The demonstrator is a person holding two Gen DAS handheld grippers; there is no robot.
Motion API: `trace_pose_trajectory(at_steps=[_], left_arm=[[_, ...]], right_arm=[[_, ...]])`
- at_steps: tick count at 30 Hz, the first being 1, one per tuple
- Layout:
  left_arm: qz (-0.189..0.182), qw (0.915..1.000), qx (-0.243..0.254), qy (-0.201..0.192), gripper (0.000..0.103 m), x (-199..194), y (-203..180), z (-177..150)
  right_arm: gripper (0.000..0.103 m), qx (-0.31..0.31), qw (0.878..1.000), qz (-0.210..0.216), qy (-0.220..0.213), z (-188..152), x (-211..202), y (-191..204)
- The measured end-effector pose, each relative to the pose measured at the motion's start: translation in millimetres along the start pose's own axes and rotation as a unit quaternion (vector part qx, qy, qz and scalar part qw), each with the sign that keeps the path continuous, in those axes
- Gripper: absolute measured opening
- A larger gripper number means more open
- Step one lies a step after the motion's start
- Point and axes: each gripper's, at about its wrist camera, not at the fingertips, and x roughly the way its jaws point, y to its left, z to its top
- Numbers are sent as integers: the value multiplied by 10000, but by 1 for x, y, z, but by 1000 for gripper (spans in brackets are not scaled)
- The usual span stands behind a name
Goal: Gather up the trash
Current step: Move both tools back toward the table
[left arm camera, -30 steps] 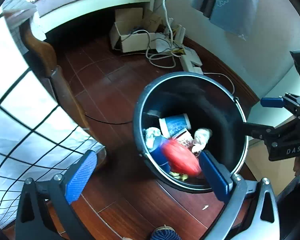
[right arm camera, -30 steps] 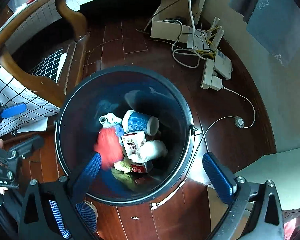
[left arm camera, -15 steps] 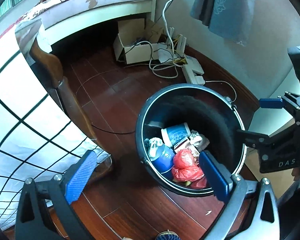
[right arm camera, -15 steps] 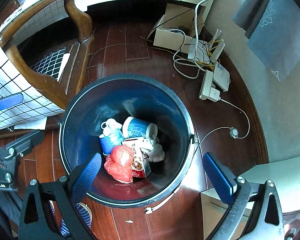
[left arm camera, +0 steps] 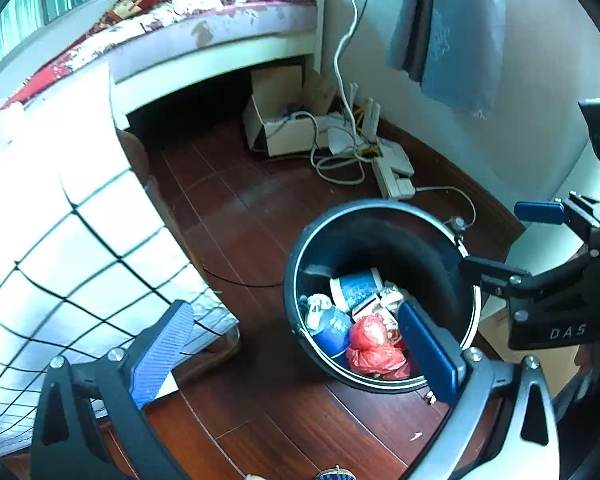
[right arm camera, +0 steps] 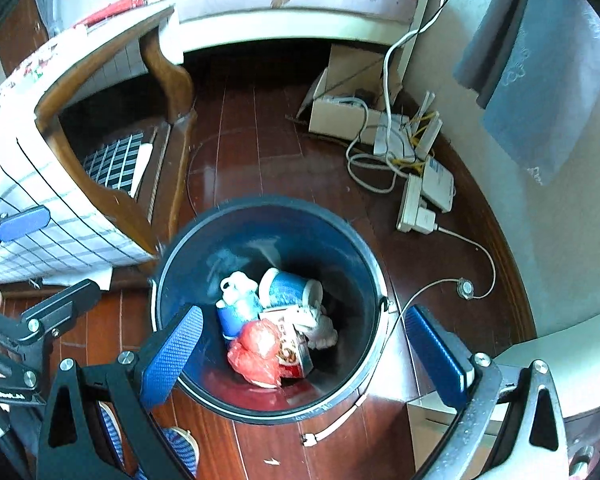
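A dark round trash bin (left arm camera: 384, 210) (right arm camera: 272, 414) stands on the wooden floor. Inside lie a crumpled red bag (left arm camera: 374, 346) (right arm camera: 258, 350), a blue-and-white cup (left arm camera: 356, 286) (right arm camera: 290, 290), a blue container with a white top (right arm camera: 236, 304) and a printed carton (right arm camera: 294, 346). My left gripper (left arm camera: 296, 354) is open and empty, high above the bin's left side. My right gripper (right arm camera: 304, 354) is open and empty, above the bin. The right gripper also shows at the right edge of the left wrist view (left arm camera: 548, 280).
A wooden chair with a checked cloth (right arm camera: 60, 216) (left arm camera: 60, 240) stands left of the bin. A cardboard box (right arm camera: 348, 108), white cables and a power strip (right arm camera: 414, 204) lie by the wall. A bed (left arm camera: 204, 32) is behind. A striped shoe (right arm camera: 180, 448) is below.
The red bag fell from mid-air and came to rest inside the bin. Both grippers rose and drew back from the bin, staying open.
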Motion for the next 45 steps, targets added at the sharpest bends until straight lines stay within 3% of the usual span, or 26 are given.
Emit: trace_pose_trajectory(at_steps=[8, 21, 28, 38, 45], left_arm=[[286, 9986, -85, -427, 102, -35, 13, 5], [832, 9902, -569, -965, 102, -84, 66, 18], [1114, 9833, -860, -1155, 102, -99, 103, 17], [1442, 9708, -1348, -1364, 102, -120, 169, 8], [1951, 9574, -1683, -1301, 102, -138, 235, -1]], right_arm=[[102, 73, 9984, 119, -556, 9, -32, 12], [102, 320, 9887, 398, -1412, 48, -71, 40], [102, 106, 9819, 513, -1818, 67, -88, 80], [102, -279, 9751, 724, -2076, 99, -97, 153], [102, -511, 9690, 997, -2200, 119, -95, 211]])
